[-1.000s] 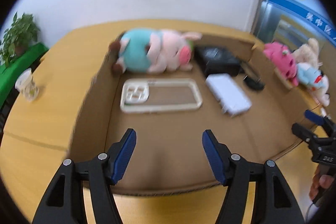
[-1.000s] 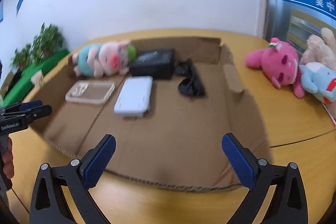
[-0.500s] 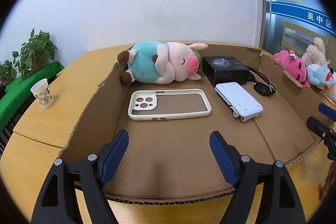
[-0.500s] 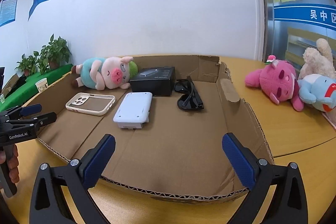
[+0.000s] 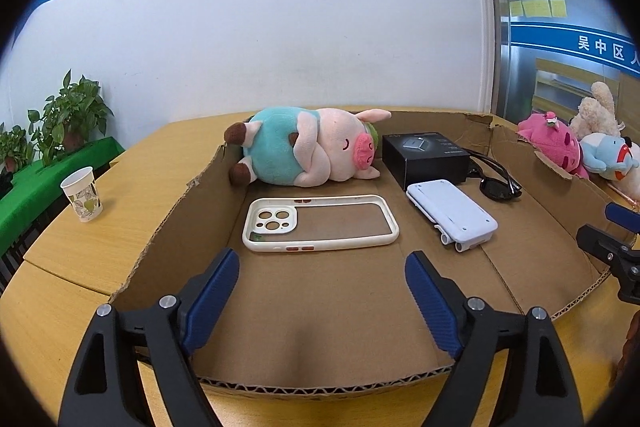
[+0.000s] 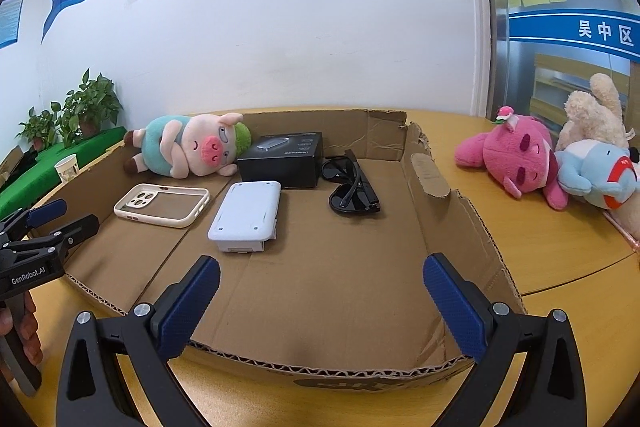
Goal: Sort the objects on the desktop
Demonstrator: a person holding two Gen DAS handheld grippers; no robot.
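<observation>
A shallow cardboard box (image 5: pixel 328 311) (image 6: pixel 472 227) lies on the wooden table. In it are a pig plush (image 5: pixel 308 151) (image 6: pixel 188 149), a cream phone case (image 5: pixel 320 223) (image 6: pixel 162 205), a white device (image 5: pixel 452 213) (image 6: pixel 248 215), a black box (image 5: pixel 426 153) (image 6: pixel 282 159) and black sunglasses (image 5: pixel 498 181) (image 6: pixel 352 187). My left gripper (image 5: pixel 322 291) hovers over the box's near edge, short of the phone case; its jaws are opening with nothing between them. My right gripper (image 6: pixel 320 293) stands open and empty over the near edge, to the right.
Pink (image 6: pixel 512 159), blue (image 6: pixel 592 175) and beige (image 6: pixel 596 115) plush toys lie on the table right of the box. A paper cup (image 5: pixel 82 194) stands left of it. Potted plants (image 5: pixel 68 115) on a green cloth line the left wall.
Both views have tilted up, showing more wall. The left gripper's jaws have spread wider. Objects in the box have not moved.
</observation>
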